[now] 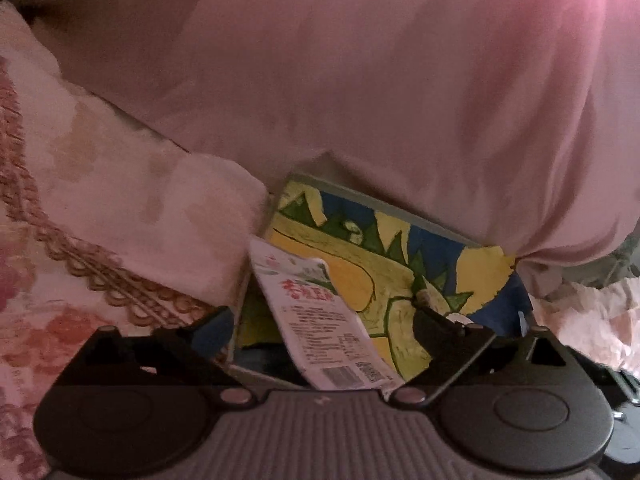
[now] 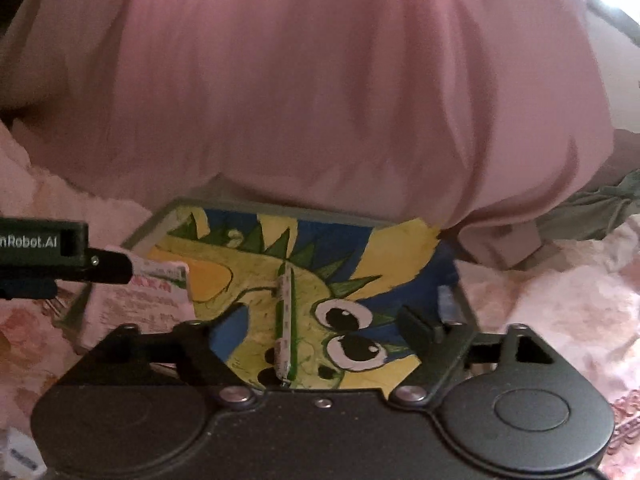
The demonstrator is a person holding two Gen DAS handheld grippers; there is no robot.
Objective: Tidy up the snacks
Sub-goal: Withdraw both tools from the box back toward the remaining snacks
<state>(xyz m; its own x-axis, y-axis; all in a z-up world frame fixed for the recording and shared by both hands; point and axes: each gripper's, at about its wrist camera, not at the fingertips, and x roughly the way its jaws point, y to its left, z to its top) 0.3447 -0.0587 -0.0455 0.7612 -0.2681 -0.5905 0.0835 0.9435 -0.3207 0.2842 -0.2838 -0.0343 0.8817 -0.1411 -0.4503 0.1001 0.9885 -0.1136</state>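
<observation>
Both hand-held grippers stand spread and grip nothing: the left hand-held gripper straddles a white snack packet, the right hand-held gripper a green snack stick. Both snacks lie in the dinosaur-painted box on the bed, packet at the left, stick mid-box. Lift each hand-held gripper straight clear, so no finger snags the wrappers.

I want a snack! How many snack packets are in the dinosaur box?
2 that I can see: a white packet leaning at the dinosaur box's left side, and a thin packet standing on edge mid-box. More may be hidden.
</observation>
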